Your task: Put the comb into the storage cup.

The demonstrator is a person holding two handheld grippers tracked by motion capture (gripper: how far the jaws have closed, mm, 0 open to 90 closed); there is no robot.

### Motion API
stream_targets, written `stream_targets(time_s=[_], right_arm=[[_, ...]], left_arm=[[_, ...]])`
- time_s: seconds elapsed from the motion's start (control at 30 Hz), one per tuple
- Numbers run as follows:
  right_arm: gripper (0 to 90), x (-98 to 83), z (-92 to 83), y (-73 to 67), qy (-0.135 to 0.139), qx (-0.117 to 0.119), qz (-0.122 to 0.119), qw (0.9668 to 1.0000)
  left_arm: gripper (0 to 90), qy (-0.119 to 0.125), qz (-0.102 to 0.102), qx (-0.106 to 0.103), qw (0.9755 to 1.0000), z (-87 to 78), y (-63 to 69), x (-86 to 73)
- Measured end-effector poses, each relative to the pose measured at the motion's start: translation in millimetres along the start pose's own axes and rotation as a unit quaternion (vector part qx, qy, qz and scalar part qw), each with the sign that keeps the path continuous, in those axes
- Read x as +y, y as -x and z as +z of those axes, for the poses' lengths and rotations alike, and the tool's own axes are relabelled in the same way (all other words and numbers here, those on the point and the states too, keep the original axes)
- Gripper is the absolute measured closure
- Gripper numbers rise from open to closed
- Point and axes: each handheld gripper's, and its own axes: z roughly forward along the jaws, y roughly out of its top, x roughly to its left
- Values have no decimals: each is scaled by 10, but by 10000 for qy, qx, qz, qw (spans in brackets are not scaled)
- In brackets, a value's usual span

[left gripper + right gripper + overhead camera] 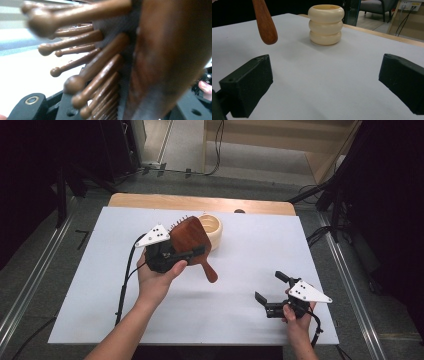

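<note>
The brush (191, 241) is hanging in the air, clamped by its head in the left gripper (176, 254), its handle (265, 21) pointing down and toward the person, clear of the sheet (235, 315). Just beyond that gripper, the cream cup (212, 230) is standing upright on the sheet, its mouth open. The right gripper (272, 293) is waiting well apart to the right, low over the sheet, its jaws spread wide and gripping nothing.

Judging by this, the carrying step is under way and the brush is probably going into the cup. The next move is likely calling for the left gripper to swing the handle upright over the cup's mouth, lower it inside, then let go; the light cup may be tipping if the handle strikes its rim.

In the left gripper view the bristles (82, 65) are crowding the lens and blurring, so the jaw contact is hard to make out. The cup's near side is sitting hidden behind the brush in the high view, and its inside is not showing
</note>
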Motion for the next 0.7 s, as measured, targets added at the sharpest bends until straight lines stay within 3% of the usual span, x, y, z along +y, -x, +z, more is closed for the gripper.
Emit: stream_targets(time_s=[0.7], right_arm=[[0,-173,-237,220,-146,-369,72,9992]], left_arm=[[588,79,50,129,9999,-1,-91,156]])
